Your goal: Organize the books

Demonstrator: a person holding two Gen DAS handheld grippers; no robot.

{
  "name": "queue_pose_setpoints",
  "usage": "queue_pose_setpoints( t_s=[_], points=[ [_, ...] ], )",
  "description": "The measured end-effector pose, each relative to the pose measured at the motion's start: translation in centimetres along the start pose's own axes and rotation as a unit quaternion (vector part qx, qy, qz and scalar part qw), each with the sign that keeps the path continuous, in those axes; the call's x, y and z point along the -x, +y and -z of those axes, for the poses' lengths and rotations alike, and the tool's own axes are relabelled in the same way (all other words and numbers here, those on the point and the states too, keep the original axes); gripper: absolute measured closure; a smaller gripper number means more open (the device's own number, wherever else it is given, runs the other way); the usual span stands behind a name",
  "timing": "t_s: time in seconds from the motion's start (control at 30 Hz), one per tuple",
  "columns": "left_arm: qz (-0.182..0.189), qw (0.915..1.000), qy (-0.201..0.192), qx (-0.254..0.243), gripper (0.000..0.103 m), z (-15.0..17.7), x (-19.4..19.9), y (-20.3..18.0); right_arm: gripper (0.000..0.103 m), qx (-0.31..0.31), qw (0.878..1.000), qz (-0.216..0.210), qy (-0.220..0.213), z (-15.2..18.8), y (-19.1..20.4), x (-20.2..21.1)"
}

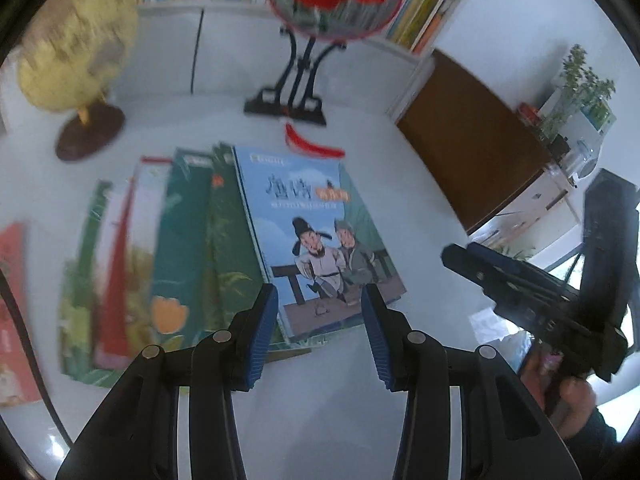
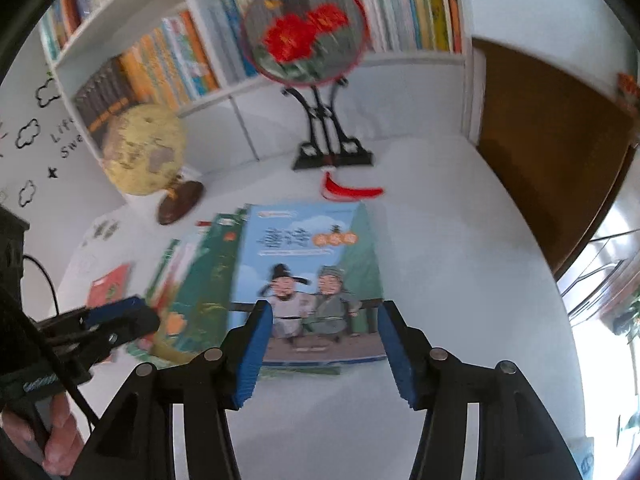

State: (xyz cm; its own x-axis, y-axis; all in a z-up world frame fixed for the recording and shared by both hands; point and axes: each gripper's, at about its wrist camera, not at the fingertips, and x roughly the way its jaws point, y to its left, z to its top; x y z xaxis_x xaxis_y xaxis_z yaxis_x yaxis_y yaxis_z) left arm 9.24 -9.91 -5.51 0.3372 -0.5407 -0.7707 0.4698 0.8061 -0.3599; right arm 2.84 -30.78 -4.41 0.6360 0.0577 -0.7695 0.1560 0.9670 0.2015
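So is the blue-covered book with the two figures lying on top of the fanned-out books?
Yes, the blue-covered book lies face up, overlapping the green books spread beside it.

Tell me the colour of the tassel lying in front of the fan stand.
Red. The tassel shows best in the right wrist view.

Right gripper [image 2: 326, 344] over white table [image 2: 460, 280], blue pads parted, nothing between them. Blue illustrated book [image 2: 312, 264] dead ahead at 12 o'clock, topping fanned spread of books [image 2: 196, 280] running off toward 9 o'clock. Left gripper [image 2: 120, 320] in at 9 o'clock, hand [image 2: 56, 444] at 8. Globe [image 2: 144, 152] at 10 o'clock, round fan on stand [image 2: 306, 30] at 12, red tassel [image 2: 348, 190] below it. Bookshelf [image 2: 208, 60] behind. Picture blurred.
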Motion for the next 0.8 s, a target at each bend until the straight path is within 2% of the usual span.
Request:
queue_pose_setpoints(
  t_s=[0.03,0.07,0.1,0.27,0.43,0.6,0.8],
  points=[
    [-0.006,1.0000,0.004,0.003,0.062,-0.1,-0.9,0.2,0.054,-0.004,1.000,-0.001,0.005,0.0,-0.5,-0.8],
    [-0.012,0.9999,0.007,0.003,0.062,-0.1,-1.8,0.5,0.062,-0.010,1.000,-0.004,0.015,0.0,-1.3,-2.0],
    [-0.015,0.9998,0.013,0.004,0.062,-0.2,-2.6,0.7,0.063,-0.014,1.000,-0.006,0.023,0.0,-1.8,-3.1],
    [-0.021,0.9990,0.030,0.024,0.062,-0.3,-5.1,1.4,0.063,-0.057,0.996,-0.039,0.060,-0.1,-4.5,-7.9],
    [-0.024,0.9985,0.037,0.032,0.062,-0.1,-6.2,1.6,0.063,-0.067,0.993,-0.043,0.087,-0.1,-5.3,-11.0],
    [-0.022,0.9981,0.042,0.039,0.062,-0.3,-7.1,1.8,0.063,-0.061,0.994,-0.032,0.084,-0.8,-5.5,-12.3],
    [-0.025,0.9979,0.046,0.039,0.062,-0.3,-7.7,1.7,0.062,-0.057,0.993,-0.043,0.096,-1.3,-5.1,-13.8]
  ],
)
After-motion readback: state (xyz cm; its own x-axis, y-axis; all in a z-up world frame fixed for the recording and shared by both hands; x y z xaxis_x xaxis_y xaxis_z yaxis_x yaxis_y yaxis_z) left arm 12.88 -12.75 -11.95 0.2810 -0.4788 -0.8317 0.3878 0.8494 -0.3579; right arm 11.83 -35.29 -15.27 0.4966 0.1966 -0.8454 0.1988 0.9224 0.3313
